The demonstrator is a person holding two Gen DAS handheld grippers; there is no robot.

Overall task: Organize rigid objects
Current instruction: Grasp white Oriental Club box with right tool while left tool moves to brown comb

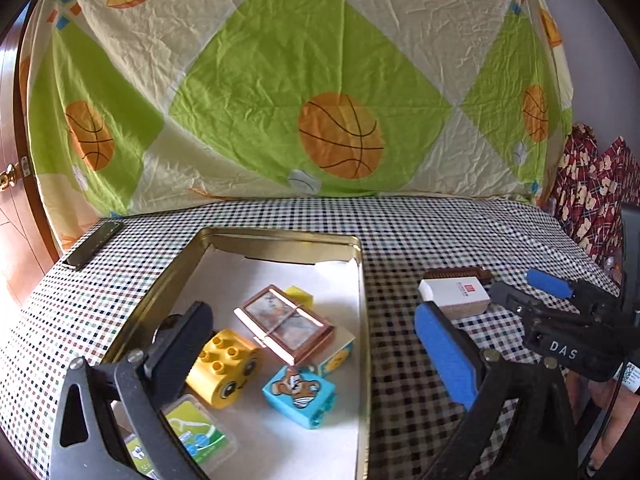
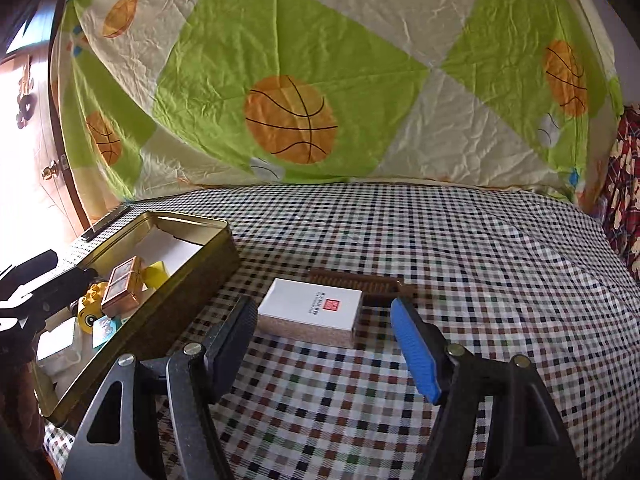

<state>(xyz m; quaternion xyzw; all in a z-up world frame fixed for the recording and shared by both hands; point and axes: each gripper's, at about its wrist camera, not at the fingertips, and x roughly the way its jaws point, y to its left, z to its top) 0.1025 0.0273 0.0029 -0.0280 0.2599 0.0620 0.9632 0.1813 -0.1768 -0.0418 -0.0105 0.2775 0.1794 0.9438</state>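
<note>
A gold tin (image 1: 363,320) lined with white paper holds a copper-framed box (image 1: 286,326), a yellow toy brick (image 1: 224,366), a blue bear brick (image 1: 300,396) and a green-labelled packet (image 1: 196,432). My left gripper (image 1: 316,344) hangs open and wide above these, gripping nothing. To the right of the tin (image 2: 180,308) a white box (image 2: 312,310) lies on the checked cloth, with a brown comb (image 2: 360,284) just behind it. My right gripper (image 2: 322,320) is open just short of the white box (image 1: 454,294), pads clear of it.
A dark flat phone-like slab (image 1: 96,244) lies at the table's back left corner. A basketball-print sheet (image 1: 320,80) hangs behind the table. Red patterned fabric (image 1: 592,200) sits at the far right. Checked cloth (image 2: 480,280) stretches right of the box.
</note>
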